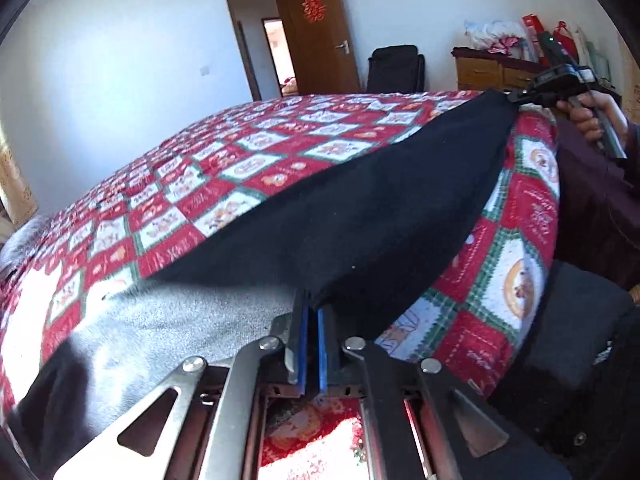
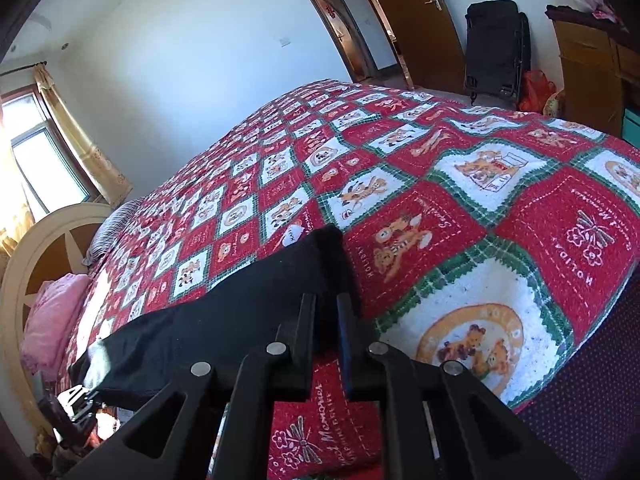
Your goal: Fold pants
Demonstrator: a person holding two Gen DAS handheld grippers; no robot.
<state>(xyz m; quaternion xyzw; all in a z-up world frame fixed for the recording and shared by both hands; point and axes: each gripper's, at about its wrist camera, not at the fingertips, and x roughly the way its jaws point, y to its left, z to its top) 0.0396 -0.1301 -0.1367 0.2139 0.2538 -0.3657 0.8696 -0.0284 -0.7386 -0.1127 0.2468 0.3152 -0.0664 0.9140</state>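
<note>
Black pants [image 1: 360,220] lie stretched in a long band along the near edge of a red patchwork quilt [image 1: 240,168]. My left gripper [image 1: 313,308] is shut on one end of them, its blue pads pinching the cloth. A grey inner lining [image 1: 180,320] shows beside that end. At the far end, my right gripper [image 1: 514,98] is shut on the pants, with a person's hand [image 1: 588,116] on its handle. In the right wrist view the pants [image 2: 224,320] run from my right gripper [image 2: 326,304], where the cloth sits between the near-closed fingers, away to the lower left.
The quilt [image 2: 440,200] covers a wide bed. A pink pillow [image 2: 52,320] and a round headboard [image 2: 24,264] stand at its far left. Beyond the bed are an open wooden door [image 1: 320,32], a black suitcase [image 2: 496,48] and a wooden cabinet [image 1: 488,72] with bags on top.
</note>
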